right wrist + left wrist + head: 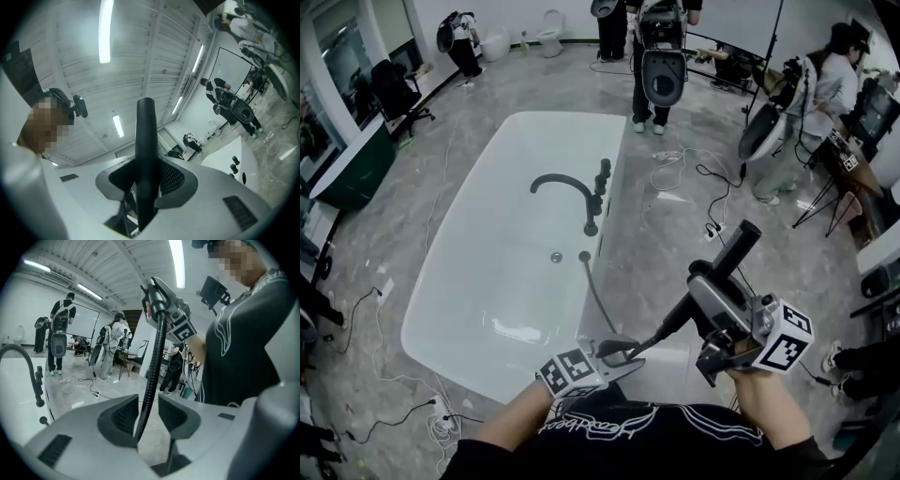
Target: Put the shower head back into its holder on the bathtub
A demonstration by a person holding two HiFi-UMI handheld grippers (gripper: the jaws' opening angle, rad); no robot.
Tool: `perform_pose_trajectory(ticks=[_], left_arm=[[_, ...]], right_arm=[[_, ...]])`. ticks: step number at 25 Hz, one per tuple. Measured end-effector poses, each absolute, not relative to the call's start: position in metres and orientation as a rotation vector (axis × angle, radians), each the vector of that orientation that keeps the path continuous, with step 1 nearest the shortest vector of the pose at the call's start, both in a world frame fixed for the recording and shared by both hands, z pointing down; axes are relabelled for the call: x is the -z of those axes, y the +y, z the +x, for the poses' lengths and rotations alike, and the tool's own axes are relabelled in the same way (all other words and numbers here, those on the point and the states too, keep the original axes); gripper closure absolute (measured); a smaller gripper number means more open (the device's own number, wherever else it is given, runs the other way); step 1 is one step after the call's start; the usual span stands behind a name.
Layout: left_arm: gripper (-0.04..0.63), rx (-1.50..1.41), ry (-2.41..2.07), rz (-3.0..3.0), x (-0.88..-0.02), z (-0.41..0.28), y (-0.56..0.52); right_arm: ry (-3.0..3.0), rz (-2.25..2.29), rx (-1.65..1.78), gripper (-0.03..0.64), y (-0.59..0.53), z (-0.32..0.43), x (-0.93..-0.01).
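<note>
shower head (733, 251): clamped by its handle in right gripper (705, 286), long axis toward 1 o'clock, off the bathtub (459, 291) | holder: somewhere among rim fittings (600, 183), 11 o'clock from it, right gripper nearer, exact piece unclear | left gripper (617, 354): jaws apart, hose (596, 300) loose between

The white oval bathtub (487, 244) sits on the grey marble floor (666, 225), with its black curved faucet (567, 183) on the right rim. From that rim, just nearer than the faucet, the black ribbed hose (595, 300) runs between the parted jaws of the left gripper (623, 352) at the tub's near right corner. It then leads right to the black shower head (741, 242), clamped in the right gripper (708, 274) over the floor beside the tub.
</note>
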State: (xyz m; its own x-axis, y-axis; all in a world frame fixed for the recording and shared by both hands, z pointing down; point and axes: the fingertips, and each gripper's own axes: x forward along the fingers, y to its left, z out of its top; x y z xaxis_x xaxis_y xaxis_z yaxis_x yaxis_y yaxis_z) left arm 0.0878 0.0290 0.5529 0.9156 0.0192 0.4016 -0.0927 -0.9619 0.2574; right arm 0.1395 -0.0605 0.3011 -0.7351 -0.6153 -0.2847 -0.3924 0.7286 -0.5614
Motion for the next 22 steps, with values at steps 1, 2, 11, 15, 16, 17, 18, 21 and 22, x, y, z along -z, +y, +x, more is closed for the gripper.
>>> perform_pose_trajectory(ticks=[1,2,11,15,16,17,18,21,22], left_arm=[[0.469,-0.616,-0.036,2.806,-0.562,0.09,0.025],[0.469,-0.64,-0.019,2.801,-0.571,0.092,0.021],[0.502,-0.551,-0.057,2.587,-0.63,0.097,-0.003],[0.515,-0.57,-0.062,2.585,-0.629,0.091,-0.003],[0.52,-0.584,-0.069,2.586,-0.63,0.088,-0.002],[0.522,-0.594,-0.082,2.583,-0.632,0.085,-0.001],[0.523,-0.6,-0.1,2.577,-0.633,0.082,-0.001],[0.523,-0.587,-0.182,2.551,-0.632,0.065,-0.003],[0.523,-0.57,-0.216,2.543,-0.629,0.058,-0.005]], right_arm=[[2.464,-0.773,0.664,0.489,-0.067,0.141,-0.302],[2.456,-0.778,0.669,0.489,-0.072,0.142,-0.302],[2.447,-0.891,0.606,0.489,-0.095,0.157,-0.3],[2.433,-0.964,0.613,0.489,-0.096,0.171,-0.308],[2.435,-0.988,0.613,0.489,-0.095,0.174,-0.312],[2.44,-1.01,0.612,0.489,-0.095,0.177,-0.315],[2.448,-1.032,0.611,0.489,-0.093,0.179,-0.318],[2.487,-1.089,0.606,0.491,-0.086,0.185,-0.328],[2.5,-1.104,0.607,0.491,-0.084,0.185,-0.331]])
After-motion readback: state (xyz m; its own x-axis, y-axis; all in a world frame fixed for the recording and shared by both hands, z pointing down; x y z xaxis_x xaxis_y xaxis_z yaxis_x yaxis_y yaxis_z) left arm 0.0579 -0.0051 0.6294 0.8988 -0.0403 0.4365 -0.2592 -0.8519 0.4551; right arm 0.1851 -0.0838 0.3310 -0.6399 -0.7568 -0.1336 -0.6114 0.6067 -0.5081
